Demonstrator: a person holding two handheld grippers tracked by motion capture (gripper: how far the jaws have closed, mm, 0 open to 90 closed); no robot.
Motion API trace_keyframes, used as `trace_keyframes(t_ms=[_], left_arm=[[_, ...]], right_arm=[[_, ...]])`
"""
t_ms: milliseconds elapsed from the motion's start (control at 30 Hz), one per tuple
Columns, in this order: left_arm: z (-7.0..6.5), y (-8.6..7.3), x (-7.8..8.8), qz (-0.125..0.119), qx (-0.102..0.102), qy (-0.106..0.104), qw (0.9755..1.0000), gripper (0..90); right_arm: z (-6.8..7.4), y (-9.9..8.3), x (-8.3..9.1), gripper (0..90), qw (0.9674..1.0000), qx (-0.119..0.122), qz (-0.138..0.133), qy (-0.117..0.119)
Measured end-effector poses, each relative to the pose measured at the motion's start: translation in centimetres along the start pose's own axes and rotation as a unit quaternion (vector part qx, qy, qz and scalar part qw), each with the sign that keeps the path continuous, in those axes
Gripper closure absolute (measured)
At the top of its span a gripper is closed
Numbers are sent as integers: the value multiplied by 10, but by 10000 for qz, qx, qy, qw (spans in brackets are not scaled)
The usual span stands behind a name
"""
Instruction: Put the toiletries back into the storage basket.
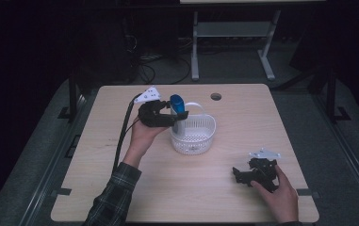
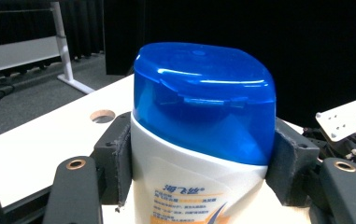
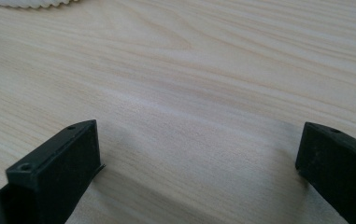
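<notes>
the left gripper (image 1: 170, 115) is pinching a white bottle with a blue cap (image 1: 177, 106) just under the cap, holding it upright at the left rim of the white basket (image 1: 200, 139), middle of the high view. looks like the bottle is partway into the basket, so the carrying is mostly done; lowering and letting go remain. the right gripper (image 1: 237, 175) rests on the table (image 1: 120, 188) at lower right, jaws spread wide, nothing between them.
</notes>
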State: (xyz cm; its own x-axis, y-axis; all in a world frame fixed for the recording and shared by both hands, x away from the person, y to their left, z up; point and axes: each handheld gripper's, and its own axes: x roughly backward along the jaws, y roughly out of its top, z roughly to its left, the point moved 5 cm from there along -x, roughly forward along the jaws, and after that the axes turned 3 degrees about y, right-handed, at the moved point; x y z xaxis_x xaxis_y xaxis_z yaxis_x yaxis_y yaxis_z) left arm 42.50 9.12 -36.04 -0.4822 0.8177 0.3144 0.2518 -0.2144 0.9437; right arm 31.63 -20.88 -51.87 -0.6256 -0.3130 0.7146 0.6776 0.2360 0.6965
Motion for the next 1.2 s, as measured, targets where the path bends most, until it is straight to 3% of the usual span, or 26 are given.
trace_keyframes(t_ms=[1200], left_arm=[[5,-42,-16,351,14,102,9993,345]], right_arm=[[0,0,0,0,10000,0,-1,0]])
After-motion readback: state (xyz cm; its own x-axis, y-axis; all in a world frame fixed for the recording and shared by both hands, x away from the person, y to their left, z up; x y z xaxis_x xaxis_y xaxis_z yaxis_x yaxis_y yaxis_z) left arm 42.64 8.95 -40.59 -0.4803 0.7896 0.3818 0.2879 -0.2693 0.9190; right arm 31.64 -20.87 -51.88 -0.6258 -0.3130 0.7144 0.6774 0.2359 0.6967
